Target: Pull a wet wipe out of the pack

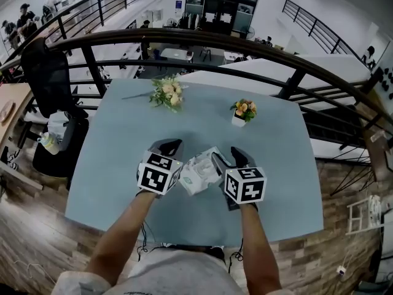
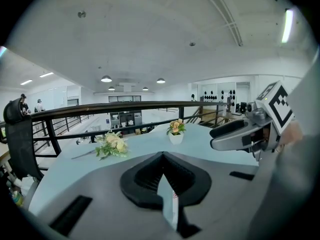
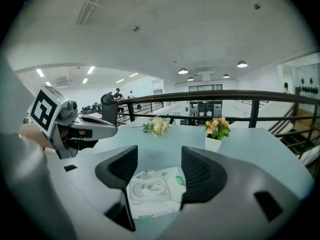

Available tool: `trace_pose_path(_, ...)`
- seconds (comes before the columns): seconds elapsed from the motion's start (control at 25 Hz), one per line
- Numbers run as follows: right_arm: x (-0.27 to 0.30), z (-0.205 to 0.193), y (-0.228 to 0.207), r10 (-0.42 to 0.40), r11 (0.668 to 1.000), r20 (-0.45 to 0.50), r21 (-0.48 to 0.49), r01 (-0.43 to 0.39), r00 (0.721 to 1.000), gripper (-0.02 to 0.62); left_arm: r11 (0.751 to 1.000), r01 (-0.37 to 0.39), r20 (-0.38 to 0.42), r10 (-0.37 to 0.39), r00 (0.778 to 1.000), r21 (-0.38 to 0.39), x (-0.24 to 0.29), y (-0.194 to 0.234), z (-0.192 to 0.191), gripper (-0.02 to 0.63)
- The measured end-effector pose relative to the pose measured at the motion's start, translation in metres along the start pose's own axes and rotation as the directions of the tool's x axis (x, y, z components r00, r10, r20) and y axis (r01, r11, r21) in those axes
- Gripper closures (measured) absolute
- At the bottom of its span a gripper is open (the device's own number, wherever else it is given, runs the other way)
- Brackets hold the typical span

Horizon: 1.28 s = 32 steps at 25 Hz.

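Note:
The white wet wipe pack lies on the pale blue table between my two grippers. In the right gripper view the pack sits low between the jaws of my open right gripper, its round lid area facing up. Nothing is pinched there. My left gripper is shut on a thin white strip with a small red mark, seen edge-on; I cannot tell what it belongs to. In the head view the left gripper is just left of the pack and the right gripper just right of it.
A loose bouquet lies at the table's far left, and a small white pot of flowers stands at the far right. A dark railing runs behind the table. A black chair stands off the left edge.

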State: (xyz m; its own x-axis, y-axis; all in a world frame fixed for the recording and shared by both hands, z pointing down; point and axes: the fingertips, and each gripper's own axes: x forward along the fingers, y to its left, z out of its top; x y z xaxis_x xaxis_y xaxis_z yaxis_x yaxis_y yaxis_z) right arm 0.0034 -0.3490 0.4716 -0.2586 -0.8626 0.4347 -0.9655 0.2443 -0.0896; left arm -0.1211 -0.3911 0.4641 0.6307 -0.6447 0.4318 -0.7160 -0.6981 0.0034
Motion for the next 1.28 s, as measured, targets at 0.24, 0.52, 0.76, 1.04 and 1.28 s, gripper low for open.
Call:
trace_pose_path(0.24,0.01,-0.024,0.01,0.035,0.999,-0.063,0.009,-0.035,0.997,0.321,1.0,0.0,-0.014,0.0,1.0,-0.003,-0.006,0.0,-0.01,0.612)
trace_pose_path(0.52,0.018,-0.043,0.014,0.054,0.999,-0.109,0.016,-0.052,0.993,0.324,1.0,-0.001,-0.029,0.001,1.0,-0.005,-0.009,-0.002,-0.02,0.612)
trace_pose_path(0.76,0.023,-0.056,0.018,0.075,0.997,-0.154,0.003,-0.075,0.985,0.327,1.0,0.0,-0.039,-0.001,0.999,-0.007,-0.009,-0.004,-0.026,0.612)
trace_pose_path(1.04,0.03,-0.077,0.019,0.095,0.995,-0.219,-0.021,-0.102,0.971,0.351,1.0,0.002,-0.055,-0.003,0.998,-0.012,-0.01,-0.005,-0.036,0.612)
trace_pose_path(1.28,0.03,-0.089,0.022,0.113,0.99,-0.27,-0.056,-0.133,0.956,0.353,1.0,0.001,-0.061,-0.003,0.998,-0.029,-0.012,-0.005,-0.044,0.612)
